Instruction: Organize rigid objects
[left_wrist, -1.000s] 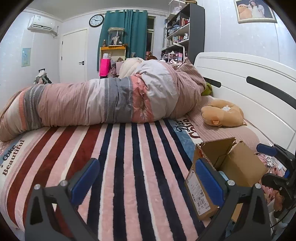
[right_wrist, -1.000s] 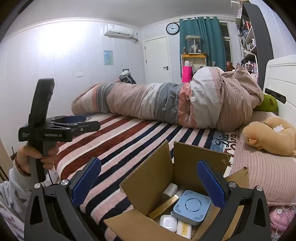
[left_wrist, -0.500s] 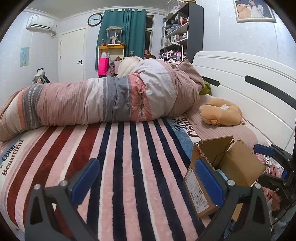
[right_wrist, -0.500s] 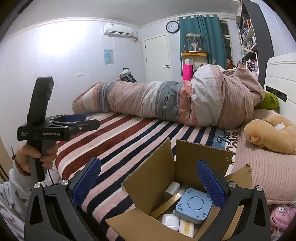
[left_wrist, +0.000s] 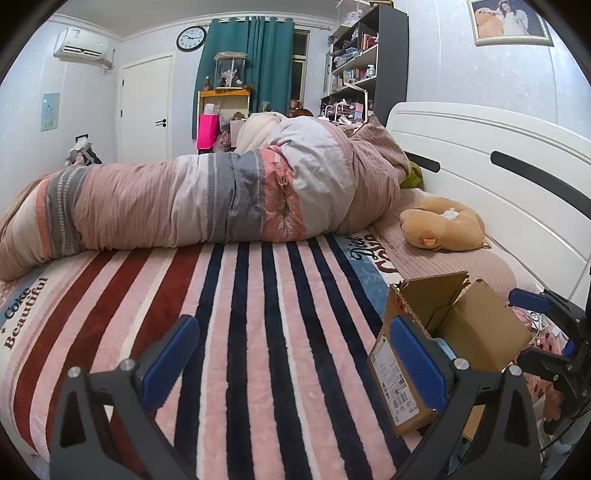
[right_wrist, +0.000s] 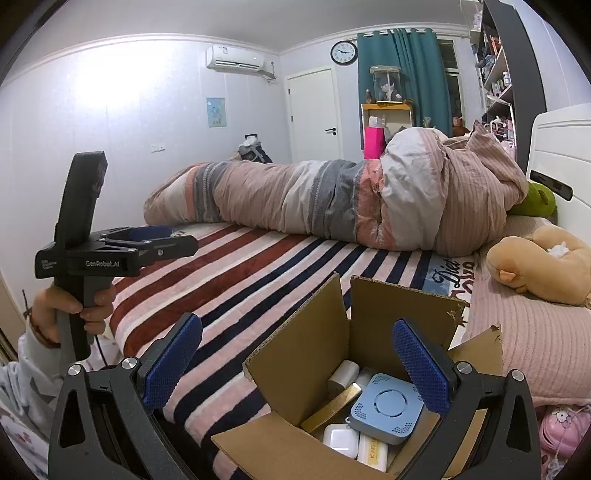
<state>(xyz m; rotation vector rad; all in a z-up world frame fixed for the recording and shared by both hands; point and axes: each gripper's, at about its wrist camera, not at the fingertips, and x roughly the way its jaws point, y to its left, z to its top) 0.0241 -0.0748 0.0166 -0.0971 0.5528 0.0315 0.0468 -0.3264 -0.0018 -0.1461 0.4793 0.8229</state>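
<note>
Right gripper (right_wrist: 297, 354), jaws wide and empty, hangs directly above the open box (right_wrist: 332, 369) of 5 or so gadgets on the bed (right_wrist: 240, 280); left gripper (left_wrist: 291, 358), also empty, sits farther off.

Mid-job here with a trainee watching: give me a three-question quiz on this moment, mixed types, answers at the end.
1. True or false: the right gripper holds something from the cardboard box.
2. Which item lies in the box? A) blue-grey square device B) red mug C) green ball
3. Fill in: the box stands on the ___ blanket.

Key: 1 false, its jaws are open and empty above the box, as are those of the left gripper. 2 A. 3 striped.
</note>
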